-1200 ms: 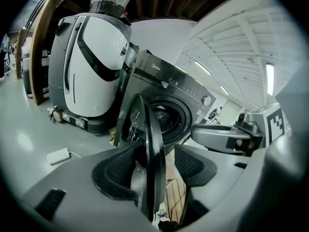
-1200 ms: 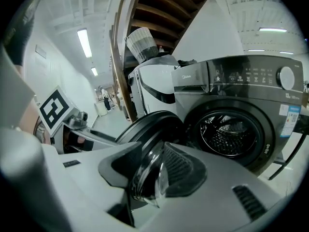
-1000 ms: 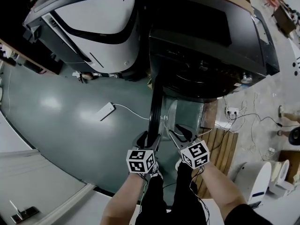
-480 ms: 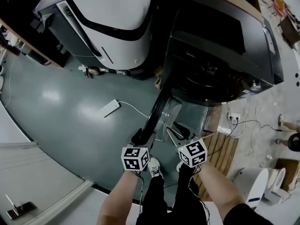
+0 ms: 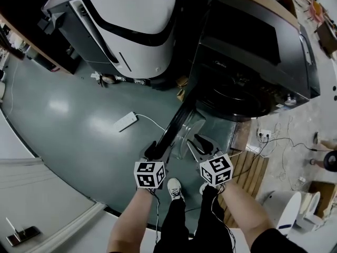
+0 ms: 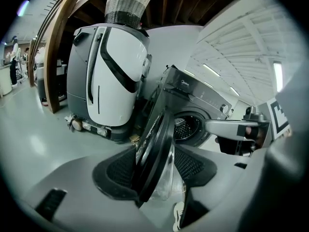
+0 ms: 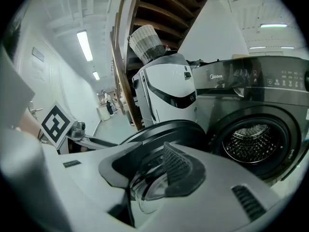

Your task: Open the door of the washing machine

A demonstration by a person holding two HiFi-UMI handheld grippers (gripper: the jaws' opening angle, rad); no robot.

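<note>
Head view, with both gripper views. The dark front-loading washing machine stands at upper right on a green floor. Its round door is swung well out from the cabinet toward the person, so the perforated steel drum lies exposed.

The left gripper straddles the free edge of the door. The dark rim and part of the glass bowl fill the gap between its mesh pads, so the jaws are clenched on the door.

The right gripper sits just beside it on the inner face of the door. Its jaws stand apart, with the glass bowl lying between them. Contact between its pads and the glass cannot be made out.

To the left of the washing machine stands a white and grey machine carrying a woven basket. A white power strip lies on the floor near the door, and wooden slats lie at the right. The person's shoe shows beneath the grippers.
</note>
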